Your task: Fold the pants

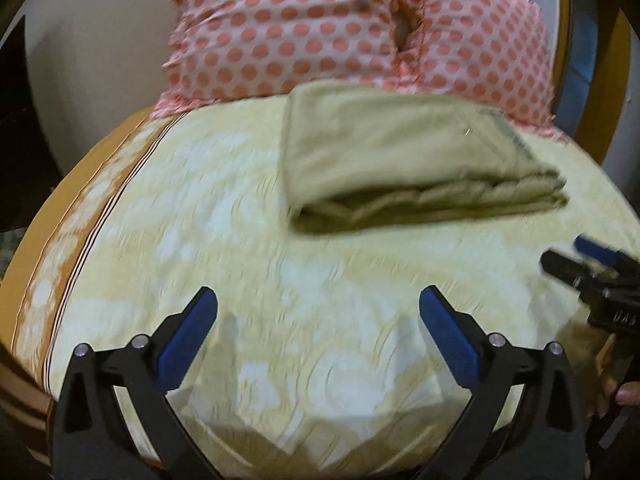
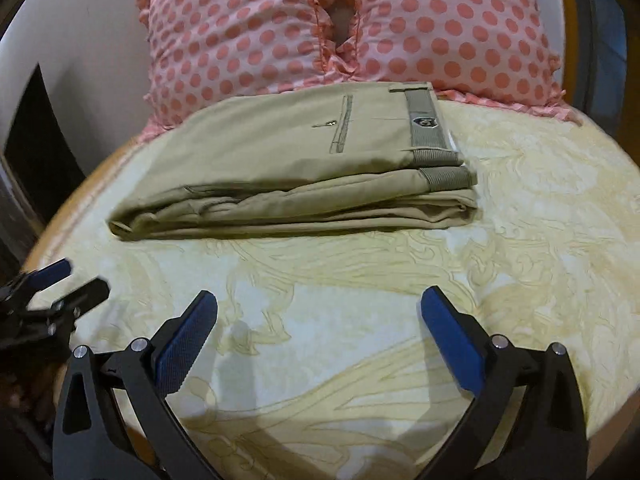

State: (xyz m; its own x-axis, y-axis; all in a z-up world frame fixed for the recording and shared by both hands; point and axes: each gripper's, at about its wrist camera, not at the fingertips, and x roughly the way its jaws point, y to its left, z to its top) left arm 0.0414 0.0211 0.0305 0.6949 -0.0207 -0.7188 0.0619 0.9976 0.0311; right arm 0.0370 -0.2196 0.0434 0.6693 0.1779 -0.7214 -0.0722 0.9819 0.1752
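Observation:
Khaki pants (image 2: pixel 288 164) lie folded in a flat stack on the bed, waistband to the right, just in front of the pillows; they also show, blurred, in the left wrist view (image 1: pixel 400 156). My left gripper (image 1: pixel 318 300) is open and empty, held over bare bedsheet short of the pants. My right gripper (image 2: pixel 319 300) is open and empty, also over the sheet in front of the pants. Each gripper shows at the edge of the other's view: the right one (image 1: pixel 580 260) and the left one (image 2: pixel 68 280).
Two pink polka-dot pillows (image 2: pixel 280 32) lean at the head of the bed behind the pants. The yellow patterned bedsheet (image 2: pixel 520 208) has an orange striped border (image 1: pixel 68 248) at the left edge. A wall and dark opening lie to the left.

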